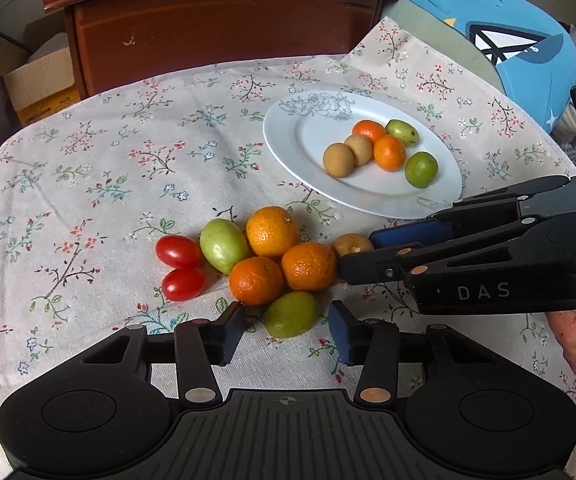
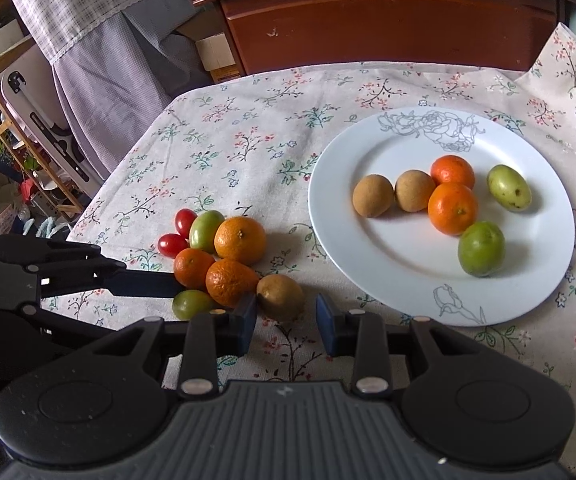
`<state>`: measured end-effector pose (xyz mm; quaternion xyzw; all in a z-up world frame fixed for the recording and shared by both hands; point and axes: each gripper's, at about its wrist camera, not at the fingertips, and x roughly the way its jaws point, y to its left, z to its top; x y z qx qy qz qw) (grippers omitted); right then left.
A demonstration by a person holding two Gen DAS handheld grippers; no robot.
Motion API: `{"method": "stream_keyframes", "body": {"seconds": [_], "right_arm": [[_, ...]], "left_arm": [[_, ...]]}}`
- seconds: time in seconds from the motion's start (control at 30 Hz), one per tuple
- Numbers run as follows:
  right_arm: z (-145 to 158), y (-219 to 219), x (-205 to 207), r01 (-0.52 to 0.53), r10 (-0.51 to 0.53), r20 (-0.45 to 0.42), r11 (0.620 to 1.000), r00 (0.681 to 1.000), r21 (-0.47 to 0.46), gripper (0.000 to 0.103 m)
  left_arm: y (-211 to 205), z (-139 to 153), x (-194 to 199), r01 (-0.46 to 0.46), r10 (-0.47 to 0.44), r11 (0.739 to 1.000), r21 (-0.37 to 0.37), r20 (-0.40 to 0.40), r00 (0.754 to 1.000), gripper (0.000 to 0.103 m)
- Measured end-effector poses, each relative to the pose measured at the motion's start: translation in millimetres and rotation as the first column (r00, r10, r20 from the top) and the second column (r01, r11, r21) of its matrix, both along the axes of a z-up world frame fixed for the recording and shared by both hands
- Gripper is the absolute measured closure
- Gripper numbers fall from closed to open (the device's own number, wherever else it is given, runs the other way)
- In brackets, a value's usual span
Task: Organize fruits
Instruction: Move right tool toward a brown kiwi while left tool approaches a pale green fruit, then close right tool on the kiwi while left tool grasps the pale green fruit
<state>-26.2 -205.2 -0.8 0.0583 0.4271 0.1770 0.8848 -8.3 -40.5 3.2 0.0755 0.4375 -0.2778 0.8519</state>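
The left tool (image 1: pixel 288 330) stands partly open around a green fruit (image 1: pixel 291 314), its pads not pressing. The right tool (image 2: pixel 286 322) straddles a brown fruit (image 2: pixel 281 295), gripping nothing. Both fruits lie near the white plate (image 2: pixel 368 264).

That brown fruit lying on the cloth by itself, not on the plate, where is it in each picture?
Left wrist view: the brown fruit sits right of centre, at the tip of the right tool, beside the oranges.
Right wrist view: it lies low in the middle, just ahead of that tool's fingers.
Shared landmark: the white plate with drawn roses.
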Motion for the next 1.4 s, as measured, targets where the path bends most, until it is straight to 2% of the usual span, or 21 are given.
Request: {"method": "stream_keyframes", "body": {"seconds": [0.47, 0.63, 0.8, 1.4], "right_arm": [[-2.1, 1.5, 1.9, -0.008, 0.008, 0.001, 1.0, 1.0, 0.002, 0.071], [-2.7, 1.1, 2.0, -0.007, 0.007, -0.002, 1.0, 1.0, 0.007, 0.07], [-2.6, 1.6, 0.9, -0.018, 0.018, 0.007, 1.0, 1.0, 0.012, 0.078], [18.5, -1.3, -9.4, -0.005, 0.005, 0.051, 1.0, 0.999, 0.002, 0.078]], "left_arm": [[-4.7, -1.6, -3.9, -0.005, 0.005, 1.0, 0.013, 0.016, 1.0, 0.06], [-5.6, -1.7, -4.3, 0.005, -0.005, 1.0, 0.025, 0.034, 0.999, 0.077], [-5.5, -1.1, -4.3, 0.007, -0.008, 1.0, 0.023, 0.034, 0.999, 0.077], [-3.8, 23.6, -9.8, -0.001, 0.003, 1.0, -0.022, 0.075, 0.997, 0.077]]}}
